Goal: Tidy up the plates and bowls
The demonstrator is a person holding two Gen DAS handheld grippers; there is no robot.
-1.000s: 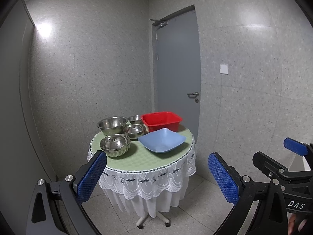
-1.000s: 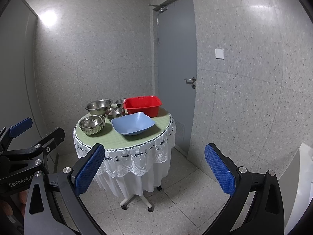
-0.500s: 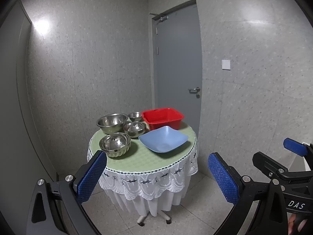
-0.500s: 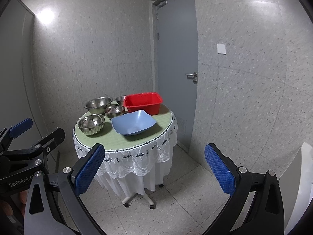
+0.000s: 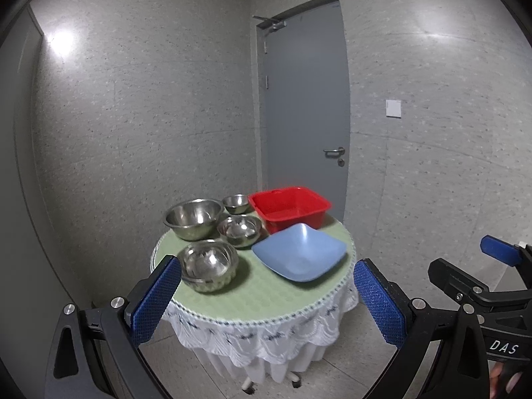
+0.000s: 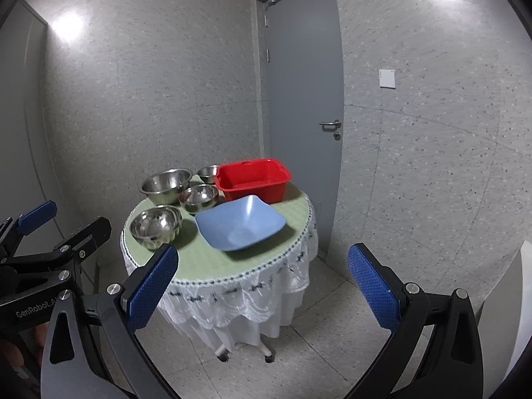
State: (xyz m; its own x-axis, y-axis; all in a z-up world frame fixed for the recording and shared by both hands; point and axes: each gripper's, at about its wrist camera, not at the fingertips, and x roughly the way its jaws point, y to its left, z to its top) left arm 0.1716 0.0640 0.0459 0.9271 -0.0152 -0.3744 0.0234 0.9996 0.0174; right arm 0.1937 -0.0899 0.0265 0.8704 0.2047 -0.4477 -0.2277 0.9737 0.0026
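Note:
A small round table (image 5: 246, 294) (image 6: 212, 266) with a green top and white lace cloth carries several steel bowls: a large one (image 5: 193, 217) (image 6: 166, 184), a fluted one (image 5: 207, 264) (image 6: 155, 226), a medium one (image 5: 239, 231) (image 6: 198, 198) and a tiny one (image 5: 236, 202) (image 6: 207, 173). A blue square plate (image 5: 299, 252) (image 6: 240, 223) lies at the front right, a red plastic tub (image 5: 289, 207) (image 6: 252, 179) behind it. My left gripper (image 5: 267, 301) and right gripper (image 6: 262, 281) are both open, empty, and short of the table.
A grey door (image 5: 304, 106) with a lever handle stands behind the table. Speckled grey walls close the corner. Tiled floor (image 6: 299, 349) lies around the table's wheeled base. A white object (image 6: 522, 299) shows at the right edge of the right wrist view.
Both grippers have moved closer to the table, which looks larger and nearer in both views. Jaws stay open; nothing on the table has moved.

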